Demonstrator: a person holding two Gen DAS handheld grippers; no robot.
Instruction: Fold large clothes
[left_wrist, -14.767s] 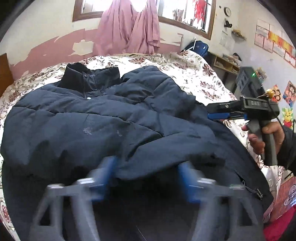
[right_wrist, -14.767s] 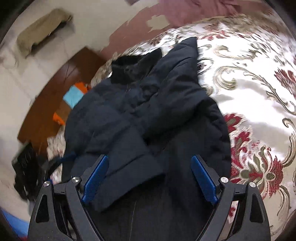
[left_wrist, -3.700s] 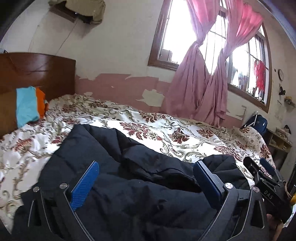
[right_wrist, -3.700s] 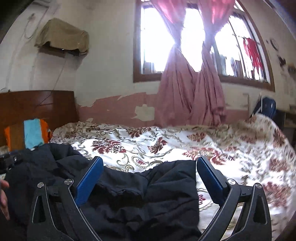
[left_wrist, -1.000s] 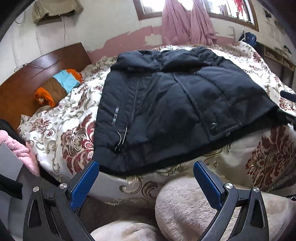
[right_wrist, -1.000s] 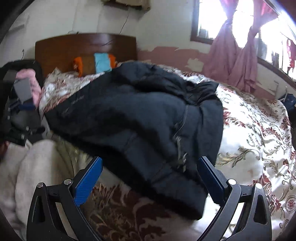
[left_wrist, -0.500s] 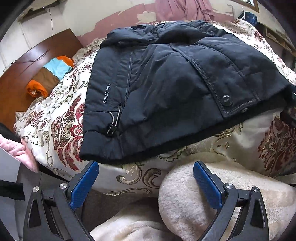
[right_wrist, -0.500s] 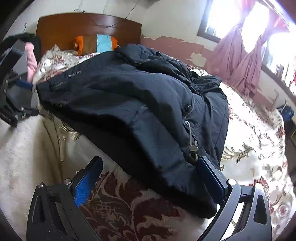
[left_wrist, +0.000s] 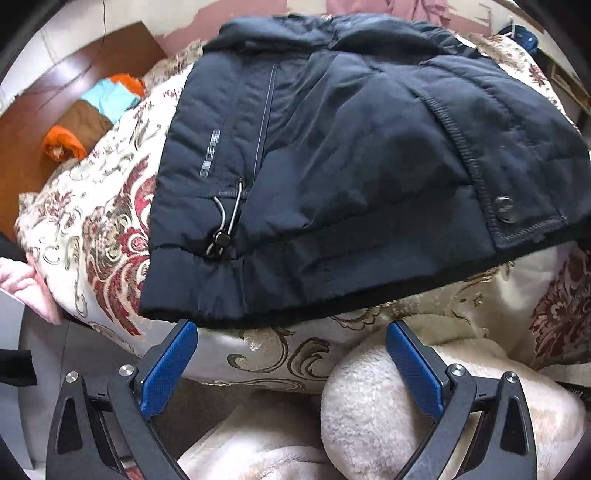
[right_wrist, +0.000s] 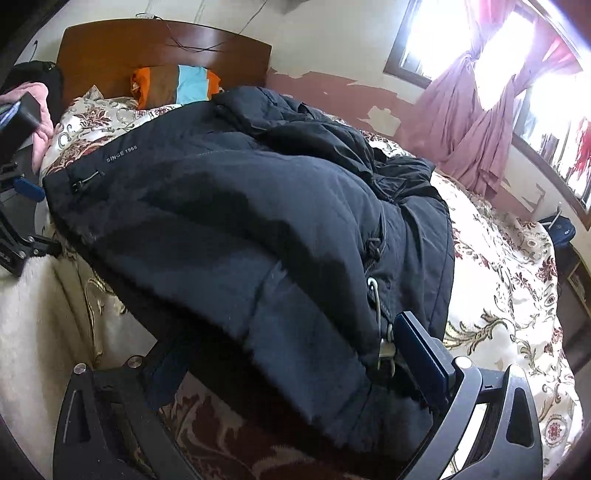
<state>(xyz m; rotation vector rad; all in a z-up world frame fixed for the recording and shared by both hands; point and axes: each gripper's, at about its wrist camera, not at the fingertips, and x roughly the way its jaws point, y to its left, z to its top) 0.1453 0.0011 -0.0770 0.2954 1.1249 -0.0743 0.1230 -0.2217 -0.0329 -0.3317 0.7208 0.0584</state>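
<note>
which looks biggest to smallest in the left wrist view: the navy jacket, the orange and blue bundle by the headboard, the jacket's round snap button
1. Navy jacket, fills most of the view.
2. Orange and blue bundle, though it lies farther from the camera, so its true size is unsure.
3. Snap button, clearly smallest.

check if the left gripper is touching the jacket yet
Apart. In the left wrist view, the left gripper is open just short of the jacket; patterned bedspread shows between its blue pads and the hem.

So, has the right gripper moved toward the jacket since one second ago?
Yes. The right gripper has advanced toward the wooden headboard; the dark jacket hem, formerly beyond its fingers, now lies between them.
</note>
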